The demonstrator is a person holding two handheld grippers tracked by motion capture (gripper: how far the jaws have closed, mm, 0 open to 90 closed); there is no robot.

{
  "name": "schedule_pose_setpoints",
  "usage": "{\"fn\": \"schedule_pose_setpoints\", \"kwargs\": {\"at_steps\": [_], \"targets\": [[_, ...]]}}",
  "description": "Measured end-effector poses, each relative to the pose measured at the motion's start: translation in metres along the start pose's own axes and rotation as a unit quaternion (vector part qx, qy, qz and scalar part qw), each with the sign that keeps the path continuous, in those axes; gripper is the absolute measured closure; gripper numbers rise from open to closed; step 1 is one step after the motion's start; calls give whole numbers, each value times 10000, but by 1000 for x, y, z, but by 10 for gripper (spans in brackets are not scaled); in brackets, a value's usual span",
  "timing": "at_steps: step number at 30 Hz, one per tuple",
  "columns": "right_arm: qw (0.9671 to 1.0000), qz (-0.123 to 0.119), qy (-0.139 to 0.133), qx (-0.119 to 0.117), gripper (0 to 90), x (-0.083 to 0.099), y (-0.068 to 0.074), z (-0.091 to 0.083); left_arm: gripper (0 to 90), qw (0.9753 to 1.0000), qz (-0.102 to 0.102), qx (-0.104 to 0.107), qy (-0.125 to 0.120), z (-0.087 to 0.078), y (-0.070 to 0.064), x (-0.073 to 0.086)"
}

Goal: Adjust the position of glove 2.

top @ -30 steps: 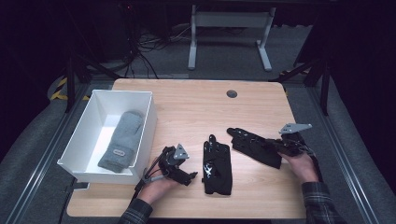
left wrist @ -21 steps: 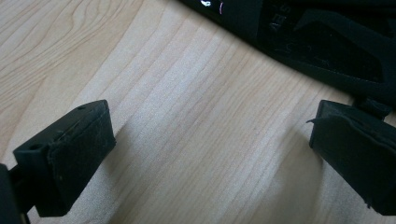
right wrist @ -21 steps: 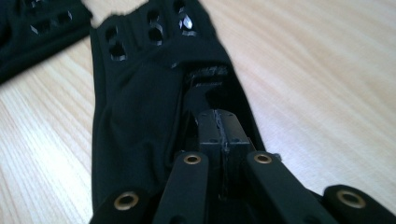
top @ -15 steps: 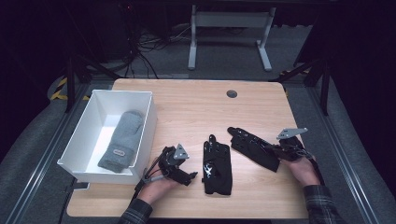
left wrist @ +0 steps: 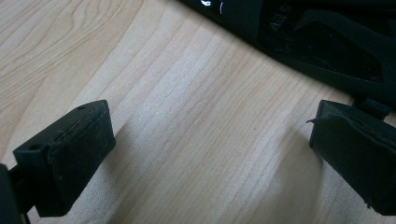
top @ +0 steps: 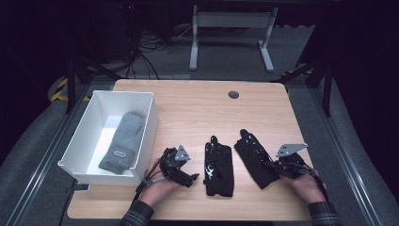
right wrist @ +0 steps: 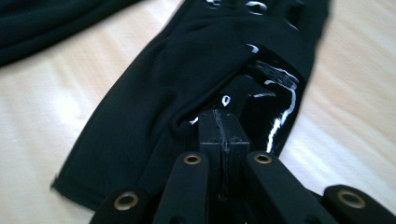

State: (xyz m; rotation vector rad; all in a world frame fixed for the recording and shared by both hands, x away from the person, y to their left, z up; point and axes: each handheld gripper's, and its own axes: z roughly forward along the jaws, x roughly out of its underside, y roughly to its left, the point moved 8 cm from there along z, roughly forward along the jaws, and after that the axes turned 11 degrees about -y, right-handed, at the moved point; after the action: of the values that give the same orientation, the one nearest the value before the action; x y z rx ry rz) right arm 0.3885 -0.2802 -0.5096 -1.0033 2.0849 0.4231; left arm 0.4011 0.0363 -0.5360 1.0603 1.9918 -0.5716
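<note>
The right gripper [top: 277, 168] is pressed together on the cuff end of a black fabric glove with shiny print [top: 256, 157], which lies flat near the right part of the front edge of the light wooden table [top: 197, 108]. In the right gripper view, the jaws are seen pinched tight on a fold of this glove [right wrist: 196, 93]. The left gripper [top: 188, 178] is spread wide and holds nothing. It rests low by the front edge, just beside a second black glove with white marks [top: 219, 162]. In the left gripper view, bare wood is seen between the two jaws, and the edge of that second glove [left wrist: 317, 42] is seen at the top.

A white plastic bin [top: 89, 162] stands at the left edge of the table, and a grey knitted mitten [top: 123, 141] lies inside it. The gloves are probably meant to be put there too.

To do this step well, the pinched glove should be lifted slowly so that the cloth is not pulled out of the jaws. It should be raised high enough for the fingers to hang free and not be dragged over the other glove. The grip should be kept tight until the glove is over the bin.

How much cloth is caught between the jaws cannot be told. The words on the gloves are too blurred to be read. The person's arms are cut off at the bottom of the high view.
</note>
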Motion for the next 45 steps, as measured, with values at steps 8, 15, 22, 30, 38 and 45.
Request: {"fn": "schedule_pose_setpoints", "kwargs": {"at_steps": [8,15,22,30,38,45], "targets": [[9989,-253,10,-385,900,-4,34,5,3,10000,-1,-1,0,0,0,0],[9968,-467,33,-644,900,-8,58,9,3,10000,-3,-5,6,0,0,0],[9950,-538,5,-837,900,-12,70,14,3,10000,-1,-5,6,0,0,0],[9940,-614,-129,-891,892,-18,75,13,61,10000,-2,4,63,-3,0,-3],[9973,-394,-433,-432,756,-21,54,6,371,9993,-307,145,-137,-4,0,-30],[9984,-10,-558,-48,794,-19,30,5,577,9978,-584,304,-51,17,-2,-37]]}}
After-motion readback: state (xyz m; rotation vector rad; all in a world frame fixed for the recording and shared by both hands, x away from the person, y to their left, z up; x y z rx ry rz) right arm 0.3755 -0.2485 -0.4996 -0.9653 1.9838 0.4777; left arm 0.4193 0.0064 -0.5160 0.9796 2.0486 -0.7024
